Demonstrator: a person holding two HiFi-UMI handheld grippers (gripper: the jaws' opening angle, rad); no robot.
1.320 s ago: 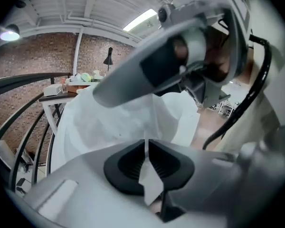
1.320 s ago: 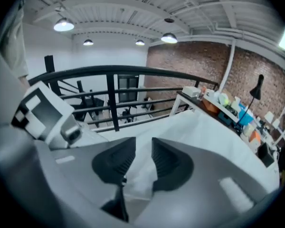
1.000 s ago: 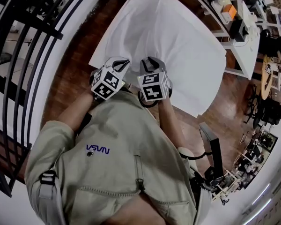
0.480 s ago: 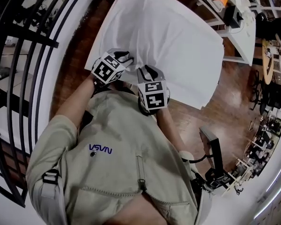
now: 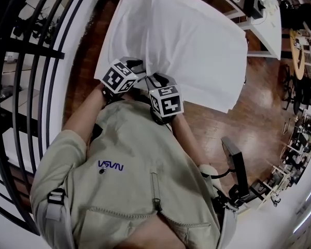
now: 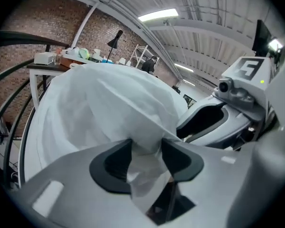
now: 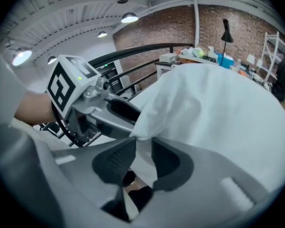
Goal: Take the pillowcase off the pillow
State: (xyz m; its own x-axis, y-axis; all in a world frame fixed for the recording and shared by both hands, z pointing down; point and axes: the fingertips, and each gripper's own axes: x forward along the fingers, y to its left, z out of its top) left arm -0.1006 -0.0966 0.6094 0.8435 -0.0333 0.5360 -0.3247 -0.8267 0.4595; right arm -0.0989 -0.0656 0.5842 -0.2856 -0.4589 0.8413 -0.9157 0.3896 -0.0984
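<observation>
A white pillow in its pillowcase [image 5: 189, 38] lies on the wooden floor [image 5: 212, 123] in front of me. Both grippers sit side by side at its near edge. My left gripper [image 5: 138, 65] has just been opening its jaws. A bunch of pillowcase fabric [image 6: 145, 163] still lies loosely between its pads [image 6: 115, 161]. My right gripper [image 5: 158, 79] is shut on a fold at the pillowcase edge [image 7: 141, 139]. The left gripper view shows the right gripper [image 6: 218, 120] close beside it, and the right gripper view shows the left one [image 7: 102, 109].
A black curved railing [image 5: 26, 61] runs along the left. A white table [image 5: 267, 22] with small items stands at the top right, with shelves and clutter further right. A dark stand [image 5: 233, 165] sits on the floor near my right side.
Both grippers have shifted a little along the pillow's near edge and drawn closer together. The right gripper's cube has rolled. The fabric at the near edge is more bunched up.
</observation>
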